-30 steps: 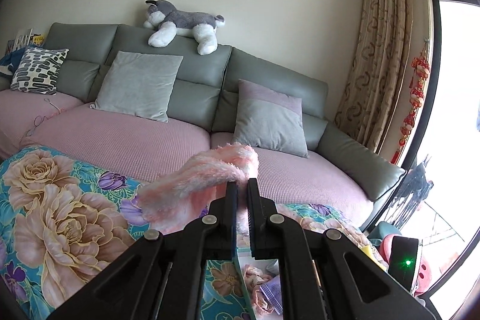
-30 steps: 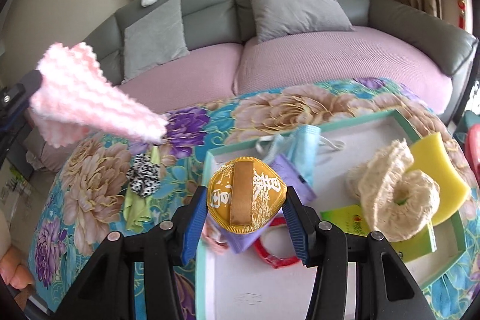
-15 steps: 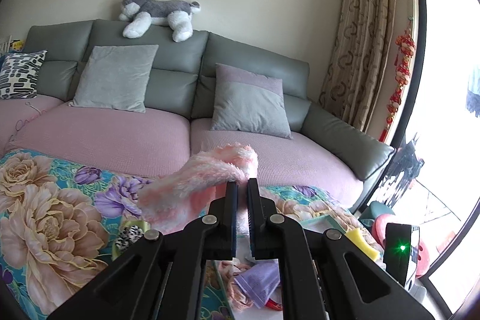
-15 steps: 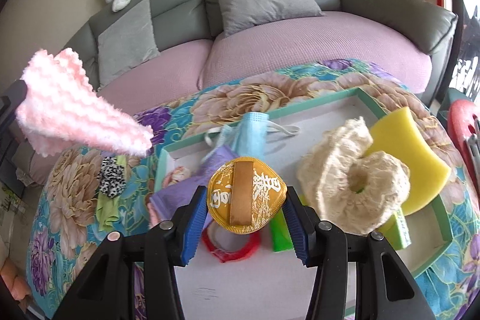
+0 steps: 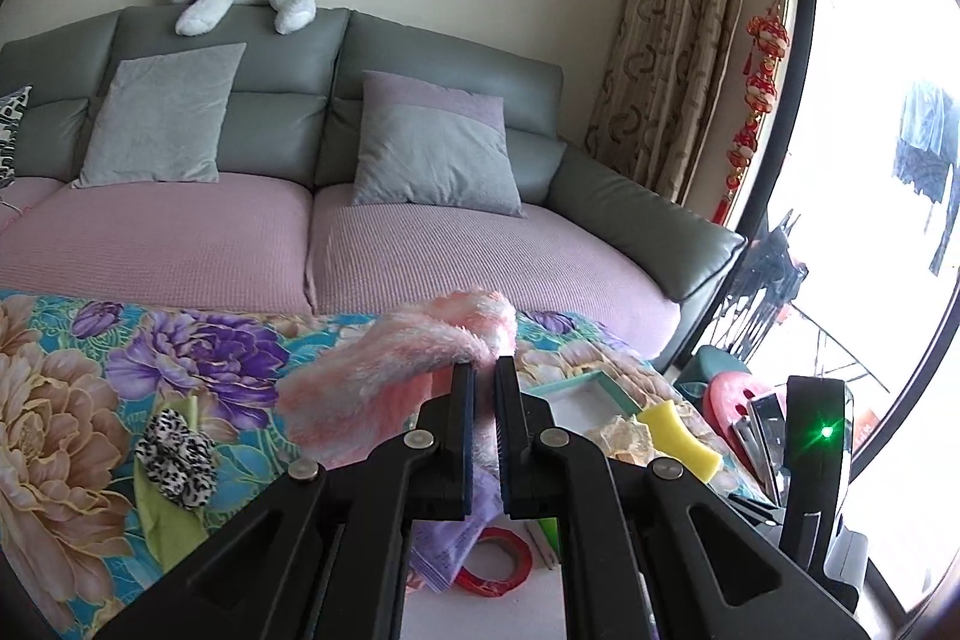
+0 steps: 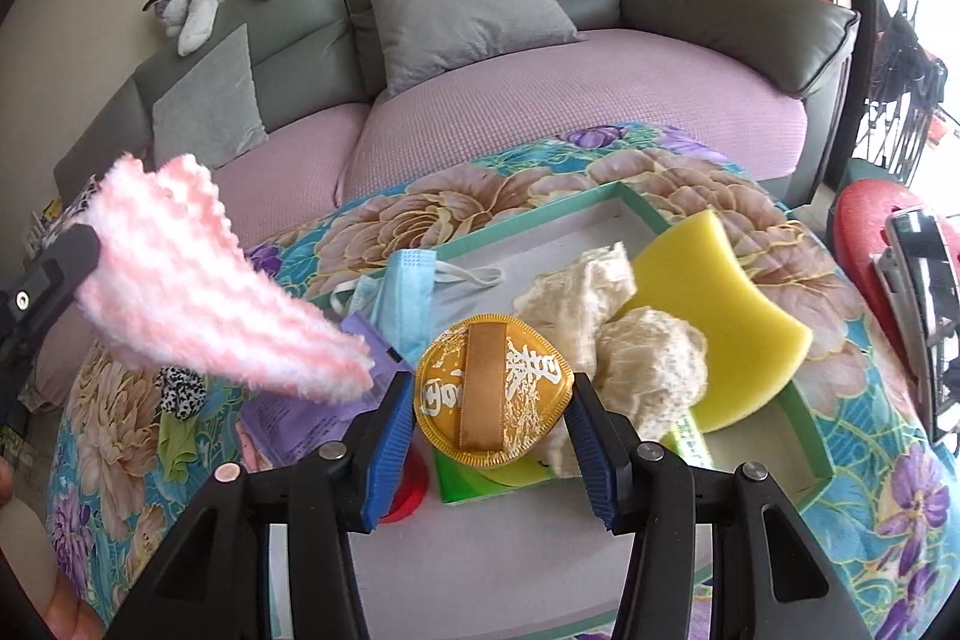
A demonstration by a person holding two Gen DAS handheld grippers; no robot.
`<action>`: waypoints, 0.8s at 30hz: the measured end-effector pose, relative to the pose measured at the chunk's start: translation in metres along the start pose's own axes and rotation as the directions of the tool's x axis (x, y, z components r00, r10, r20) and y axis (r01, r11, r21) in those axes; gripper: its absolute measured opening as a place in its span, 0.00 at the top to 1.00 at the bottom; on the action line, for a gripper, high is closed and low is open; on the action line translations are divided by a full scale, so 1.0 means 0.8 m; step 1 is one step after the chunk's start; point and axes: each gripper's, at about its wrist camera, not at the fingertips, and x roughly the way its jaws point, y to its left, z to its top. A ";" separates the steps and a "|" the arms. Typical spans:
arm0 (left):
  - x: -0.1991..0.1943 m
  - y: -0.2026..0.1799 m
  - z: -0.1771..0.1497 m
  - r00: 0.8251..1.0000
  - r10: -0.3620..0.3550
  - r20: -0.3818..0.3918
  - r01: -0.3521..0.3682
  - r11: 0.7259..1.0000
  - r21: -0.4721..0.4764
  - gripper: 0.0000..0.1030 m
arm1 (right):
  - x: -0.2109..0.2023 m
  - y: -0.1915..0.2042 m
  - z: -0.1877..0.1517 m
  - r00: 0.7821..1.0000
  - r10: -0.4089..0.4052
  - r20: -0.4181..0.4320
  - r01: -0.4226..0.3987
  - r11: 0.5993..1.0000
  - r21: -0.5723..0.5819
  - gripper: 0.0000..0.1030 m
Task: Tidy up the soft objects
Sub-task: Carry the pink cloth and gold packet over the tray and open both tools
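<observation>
Pink fluffy cloth (image 6: 198, 304) hangs limp from the left gripper (image 5: 485, 388), pinched shut at one end above the desk's left edge; light, soft, best held there. The right gripper (image 6: 492, 400), half open, clasps a gold disc (image 6: 492, 394) over the tray (image 6: 810, 454). Only the right view shows the cloth's full drape.

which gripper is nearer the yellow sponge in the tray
Right. The right gripper, holding a gold pad, hangs just beside the yellow sponge; the left gripper, clamping pink fluffy cloth, is far across.
</observation>
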 end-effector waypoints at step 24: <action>0.056 -0.008 -0.036 0.980 -0.023 -0.198 0.024 1.000 0.004 0.39 | -0.009 -0.020 0.003 0.997 -0.079 0.007 0.078 0.996 0.040 0.46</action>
